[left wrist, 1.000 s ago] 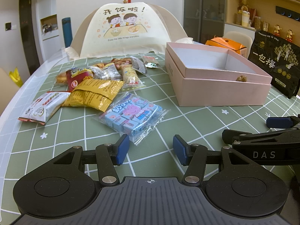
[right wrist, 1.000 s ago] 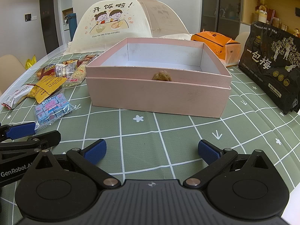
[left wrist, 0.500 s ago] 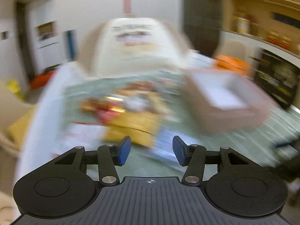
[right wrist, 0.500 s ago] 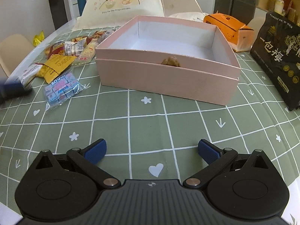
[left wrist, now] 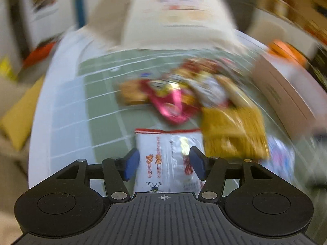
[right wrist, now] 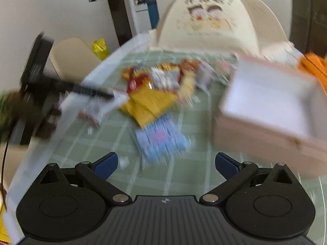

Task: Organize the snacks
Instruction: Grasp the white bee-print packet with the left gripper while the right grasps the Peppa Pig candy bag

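Note:
Both views are motion-blurred. My left gripper (left wrist: 164,163) hangs over a white snack packet (left wrist: 165,155) with a red top edge. Its jaws are opening, and the packet lies under the gap with the blue pads off it. Beyond lie a yellow packet (left wrist: 233,130) and a red packet (left wrist: 171,106) in the snack pile. My right gripper (right wrist: 166,163) stands wide open and empty above the tablecloth, just short of a blue candy packet (right wrist: 161,140). The pink box (right wrist: 269,102) sits open to its right. In the right wrist view the left gripper (right wrist: 98,92) reaches in over the white packet (right wrist: 92,112).
A cream food cover dome (right wrist: 214,20) stands behind the pile at the back of the green checked tablecloth (right wrist: 114,143). An orange bag (right wrist: 312,65) lies behind the box. The table's white left edge (left wrist: 43,112) is close to the white packet, with a chair (right wrist: 71,55) beyond.
The left gripper has swept left from the blue packet to above the white one, jaws slightly wider. The right wrist view has swung left from the pink box to the snack pile.

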Demonstrator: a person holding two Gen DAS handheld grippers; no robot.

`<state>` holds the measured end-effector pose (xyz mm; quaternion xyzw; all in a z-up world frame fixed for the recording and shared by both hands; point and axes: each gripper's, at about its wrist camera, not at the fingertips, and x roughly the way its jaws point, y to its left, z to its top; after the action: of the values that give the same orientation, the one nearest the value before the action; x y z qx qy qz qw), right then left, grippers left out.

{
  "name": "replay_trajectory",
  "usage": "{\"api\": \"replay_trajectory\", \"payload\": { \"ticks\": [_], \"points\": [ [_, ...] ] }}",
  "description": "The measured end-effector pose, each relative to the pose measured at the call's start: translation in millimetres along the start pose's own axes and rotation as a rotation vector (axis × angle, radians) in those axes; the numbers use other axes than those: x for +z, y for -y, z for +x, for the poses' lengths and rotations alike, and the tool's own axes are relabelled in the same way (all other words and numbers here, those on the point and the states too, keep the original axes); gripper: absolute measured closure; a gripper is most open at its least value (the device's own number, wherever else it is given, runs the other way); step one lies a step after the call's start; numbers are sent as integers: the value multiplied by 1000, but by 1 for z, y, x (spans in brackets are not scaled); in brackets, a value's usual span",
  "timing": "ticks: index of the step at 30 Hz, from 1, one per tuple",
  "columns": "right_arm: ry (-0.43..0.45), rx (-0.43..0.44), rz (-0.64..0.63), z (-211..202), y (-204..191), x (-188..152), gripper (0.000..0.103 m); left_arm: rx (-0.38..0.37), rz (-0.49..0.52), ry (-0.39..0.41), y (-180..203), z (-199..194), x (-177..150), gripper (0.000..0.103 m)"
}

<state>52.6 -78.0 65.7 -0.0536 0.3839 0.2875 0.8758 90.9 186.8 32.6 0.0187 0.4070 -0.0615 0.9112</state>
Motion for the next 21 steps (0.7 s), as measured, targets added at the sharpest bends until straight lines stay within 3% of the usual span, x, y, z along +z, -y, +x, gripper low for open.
{"api": "replay_trajectory", "payload": {
  "ticks": [5, 8, 10, 14, 16, 19, 21],
  "points": [
    [-51, 15, -88, 59, -10, 26, 2, -86, 93, -3, 14, -18, -25, 39],
    [-107, 12, -121, 83, -15, 23, 19, -151, 107, -17, 16, -33, -39, 39],
    [-111, -17, -119, 79, -14, 19, 41, -188, 117, -29, 21, -36, -44, 39],
    [-181, 51, -88, 47, -10, 0, 44, -262, 147, -44, 45, -42, -49, 39],
    [-192, 30, -72, 27, -7, -19, 44, -219, 95, -46, 55, -49, -48, 41],
    [-190, -15, -20, -2, 6, -46, 44, -72, -106, 1, 63, -65, -40, 43],
    [-166, -95, 5, -14, 17, -59, 43, -39, -199, 30, 74, -70, -36, 43]
  ]
}}
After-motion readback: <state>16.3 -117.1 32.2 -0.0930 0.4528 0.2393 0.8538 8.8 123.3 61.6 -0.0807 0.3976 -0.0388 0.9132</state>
